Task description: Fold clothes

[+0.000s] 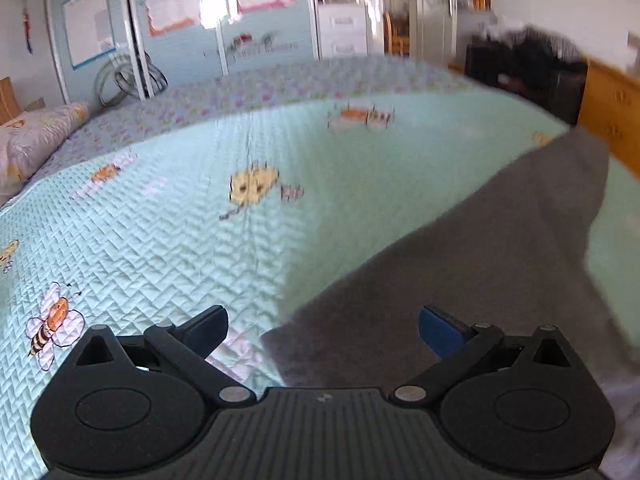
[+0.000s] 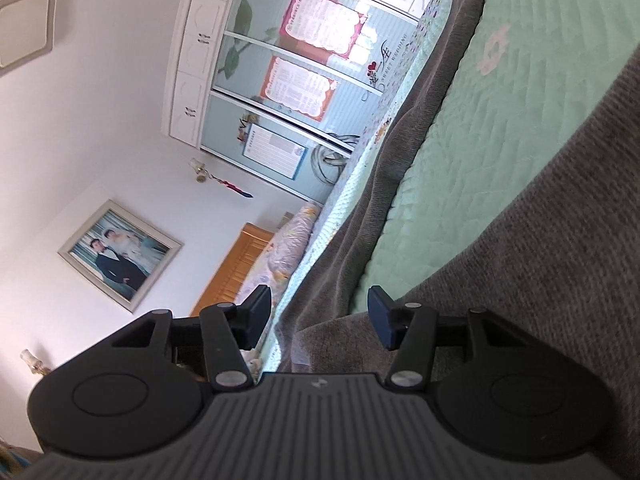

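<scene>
The left hand-held gripper [image 1: 322,330] has its jaws spread wide, gripping nothing; a corner of the grey garment [image 1: 460,272] lies between and beyond its blue-padded fingers [image 1: 438,332]. The cloth looks like a soft, fine-ribbed knit — motion blur makes that uncertain. The right hand-held gripper [image 2: 318,320] is tilted steeply, jaws likewise wide, with the same grey garment [image 2: 532,264] under and beside it in two long bands. All rests on the bed's mint quilt [image 1: 160,232] — zigzag-stitched, patched with bees. A mirrored wardrobe [image 2: 280,92] stands behind.
</scene>
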### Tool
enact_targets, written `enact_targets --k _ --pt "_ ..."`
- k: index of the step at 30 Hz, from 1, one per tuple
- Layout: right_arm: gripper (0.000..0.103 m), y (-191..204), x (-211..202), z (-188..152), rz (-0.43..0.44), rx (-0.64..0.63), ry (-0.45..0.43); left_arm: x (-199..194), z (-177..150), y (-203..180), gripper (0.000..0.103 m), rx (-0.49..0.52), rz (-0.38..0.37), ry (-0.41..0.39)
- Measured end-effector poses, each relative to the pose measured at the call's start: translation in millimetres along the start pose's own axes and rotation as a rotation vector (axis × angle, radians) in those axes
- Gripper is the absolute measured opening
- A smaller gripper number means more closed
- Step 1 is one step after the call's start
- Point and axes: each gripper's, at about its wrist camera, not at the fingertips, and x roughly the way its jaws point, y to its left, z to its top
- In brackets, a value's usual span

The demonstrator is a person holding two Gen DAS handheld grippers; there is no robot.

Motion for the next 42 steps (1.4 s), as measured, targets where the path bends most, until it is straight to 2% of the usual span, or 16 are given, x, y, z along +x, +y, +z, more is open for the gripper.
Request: enact_targets --k 7,11,17,25,27,28,29,30,32,37,42 --pt "0.056 2.9 3.9 -0.1 0.010 0.005 0.000 40.2 1.9 4.8 0.099 0.035 -0.074 0.062" --pt "0.056 3.3 0.5 1.7 0.021 0.010 -0.001 58.9 7.9 -2.5 0.086 0.108 -0.092 0.109" --pt "0.057 5.0 -4.8 0.9 0.029 0.016 -0.003 70.9 16.5 -0.7 0.086 0.106 -0.145 0.145" --pt "0.059 9.2 -18.3 -2.3 0.050 0.023 -0.009 80.9 21.4 -5.5 0.077 0.119 -0.140 0.183" --pt "0.060 9.6 -20.5 -3.2 0.055 0.025 -0.011 82.8 22.0 -7.6 0.070 0.120 -0.141 0.198" --pt "0.060 9.5 -21.2 -3.6 0.057 0.025 -0.011 82.3 22.6 -9.4 0.060 0.122 -0.144 0.200" --pt "0.060 9.5 -21.9 -4.0 0.058 0.025 -0.012 81.8 23.2 -11.2 0.045 0.125 -0.148 0.203" --pt "0.060 9.4 -22.8 -4.4 0.059 0.025 -0.012 81.2 23.8 -13.3 0.036 0.130 -0.149 0.205" --pt "0.061 9.4 -25.2 -5.4 0.063 0.026 -0.013 78.2 25.9 -21.5 0.004 0.166 -0.123 0.198" --pt "0.062 9.4 -31.2 -4.8 0.075 0.027 -0.014 64.7 25.8 -43.0 0.004 0.267 -0.086 0.187" --pt "0.062 9.7 -34.6 -4.7 0.080 0.026 -0.014 29.0 28.6 -54.6 0.003 0.324 -0.078 0.108"
